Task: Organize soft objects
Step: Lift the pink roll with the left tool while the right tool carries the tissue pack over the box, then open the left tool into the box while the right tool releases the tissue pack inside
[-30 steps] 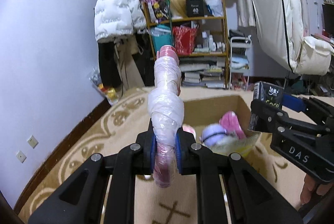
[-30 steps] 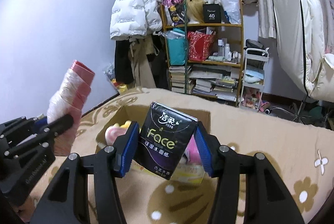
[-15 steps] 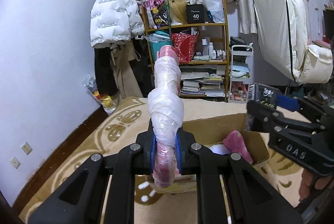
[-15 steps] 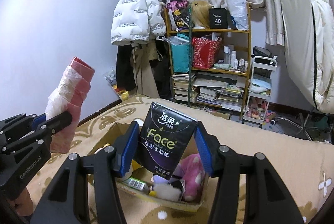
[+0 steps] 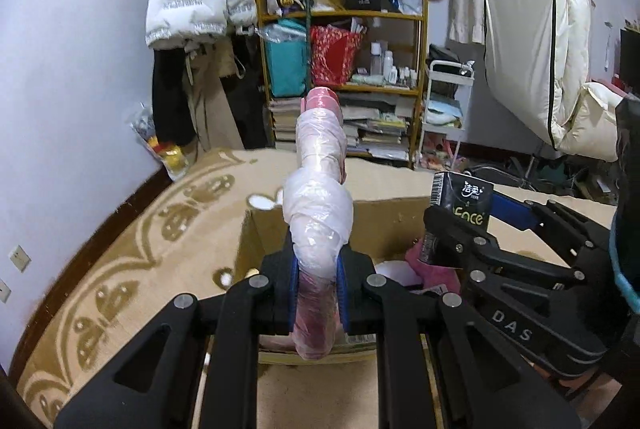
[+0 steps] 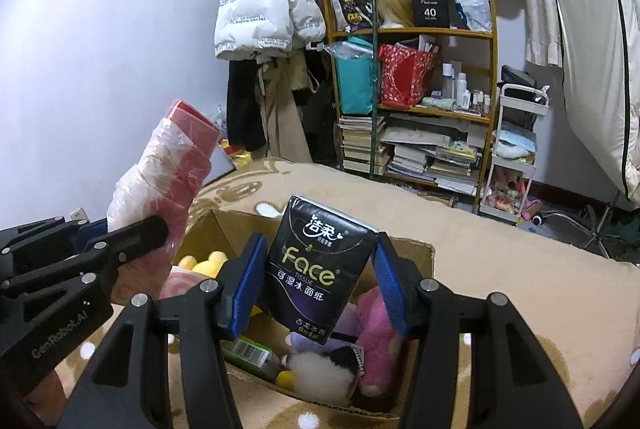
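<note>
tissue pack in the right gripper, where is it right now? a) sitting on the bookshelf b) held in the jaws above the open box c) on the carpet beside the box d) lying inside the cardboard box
b: the black tissue pack is clamped between the blue pads of the right gripper, raised over the open cardboard box with the plush toys below it.

The cardboard box (image 6: 416,253) at lower centre of the right wrist view is open on top, but 2 loads hang over it: the tissue pack (image 6: 320,269) at centre and the pink roll (image 6: 160,185) at left. Soft toys (image 6: 376,333) crowd its floor.
</note>
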Available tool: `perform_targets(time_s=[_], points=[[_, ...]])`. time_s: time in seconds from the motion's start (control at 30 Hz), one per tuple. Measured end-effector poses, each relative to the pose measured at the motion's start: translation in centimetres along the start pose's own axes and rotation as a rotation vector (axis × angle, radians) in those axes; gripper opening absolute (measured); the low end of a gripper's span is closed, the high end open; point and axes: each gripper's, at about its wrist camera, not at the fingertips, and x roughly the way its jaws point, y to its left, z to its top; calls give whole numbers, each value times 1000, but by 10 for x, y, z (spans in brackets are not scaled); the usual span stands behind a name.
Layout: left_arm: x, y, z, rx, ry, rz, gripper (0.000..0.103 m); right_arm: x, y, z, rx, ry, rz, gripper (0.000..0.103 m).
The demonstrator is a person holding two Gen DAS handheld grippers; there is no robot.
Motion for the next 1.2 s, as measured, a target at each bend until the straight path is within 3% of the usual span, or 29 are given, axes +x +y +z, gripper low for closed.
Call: perform_targets(time_s=[0.1,0.7,0.9,0.97,1.07,1.2], points=[[7,5,-2,-40,42,-79,15,6,-5,-3,0,12,-4,57],[38,-4,-23,-25,197,-114,22,19,-18,-16,68,76,48,59],[31,-7,-20,28,191,-71,36,21,-17,-17,81,90,60,59],[24,-4,-18,22,172,-50,53,18,-16,-16,82,86,63,59],[13,0,-16,19,147,-21,57,13,-16,-15,88,79,64,60],[-5,9,-16,5,140,28,71,-4,-15,-11,101,58,61,71]])
